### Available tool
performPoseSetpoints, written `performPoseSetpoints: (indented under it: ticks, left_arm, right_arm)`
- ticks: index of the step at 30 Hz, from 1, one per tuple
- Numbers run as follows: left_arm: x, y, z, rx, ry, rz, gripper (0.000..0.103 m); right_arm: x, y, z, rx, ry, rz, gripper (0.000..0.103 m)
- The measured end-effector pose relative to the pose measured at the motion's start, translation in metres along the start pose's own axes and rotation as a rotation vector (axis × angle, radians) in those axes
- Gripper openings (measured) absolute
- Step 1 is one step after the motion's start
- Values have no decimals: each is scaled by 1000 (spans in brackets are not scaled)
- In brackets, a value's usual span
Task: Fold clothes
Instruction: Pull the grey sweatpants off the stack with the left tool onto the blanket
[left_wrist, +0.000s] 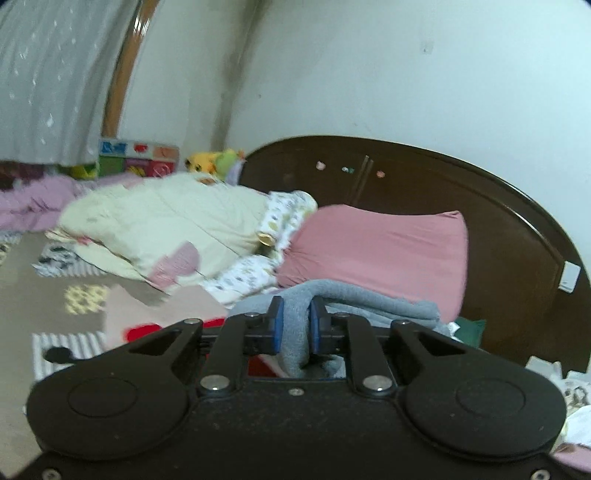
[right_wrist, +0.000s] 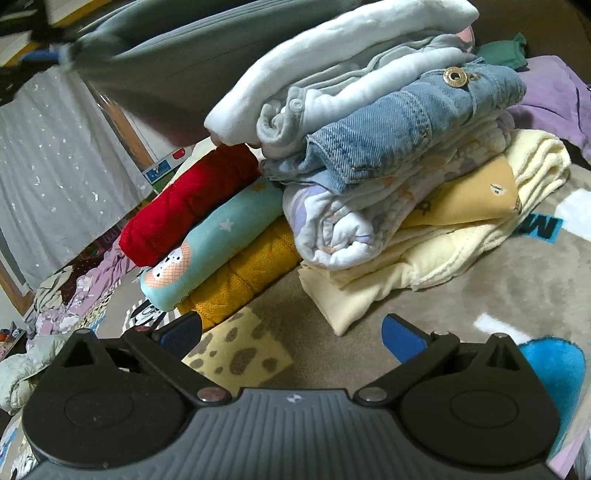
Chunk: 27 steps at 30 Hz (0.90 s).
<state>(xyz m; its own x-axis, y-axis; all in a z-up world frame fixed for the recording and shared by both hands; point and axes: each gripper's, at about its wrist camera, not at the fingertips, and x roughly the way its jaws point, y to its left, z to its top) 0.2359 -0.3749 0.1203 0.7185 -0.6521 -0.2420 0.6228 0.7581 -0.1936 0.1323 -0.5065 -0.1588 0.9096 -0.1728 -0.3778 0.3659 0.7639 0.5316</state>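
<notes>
The bed (right_wrist: 517, 280) is covered with a soft grey-brown plush blanket with printed patches. At its head stands a dark curved wooden headboard (left_wrist: 424, 173), smooth and shiny. Against it leans a pink pillow (left_wrist: 376, 247), and beside that lies a cream quilted duvet (left_wrist: 166, 221), puffy and crumpled.

In the right wrist view, a stack of folded clothes (right_wrist: 388, 177) sits on the bed: cream knit at the bottom, a yellow piece, a white printed piece, a blue denim garment (right_wrist: 406, 129) with a metal button, and pale fleece on top. Just beside the stack lie three rolled pieces, red velvet (right_wrist: 184, 206), turquoise with stars, and mustard quilted.

The grey sweatshirt (left_wrist: 354, 291), soft ribbed jersey, lies bunched in front of the pink pillow. The left claw (left_wrist: 295, 328) is closed on a fold of it, between its blue pads. The right claw (right_wrist: 291, 336) stands wide apart, holding nothing, near the stack.
</notes>
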Motion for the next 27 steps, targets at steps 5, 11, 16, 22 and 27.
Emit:
performPoseSetpoints:
  ticks: [5, 11, 16, 22, 27]
  left_arm:
    - [-42, 39, -10, 63, -1, 93, 12]
    - [-112, 117, -56, 66, 41, 244, 12]
    - [-178, 191, -130, 8, 162, 448, 12]
    - [-252, 270, -212, -209, 215, 649, 11]
    - [-283, 285, -229, -331, 155, 707, 11]
  right_arm:
    - [-2, 1, 0, -15, 0, 3, 103]
    - [-3, 8, -3, -45, 11, 17, 103]
    - [-4, 20, -6, -88, 26, 34, 103]
    - [-2, 49, -21, -178, 81, 125, 103]
    - [7, 87, -45, -233, 244, 331, 103]
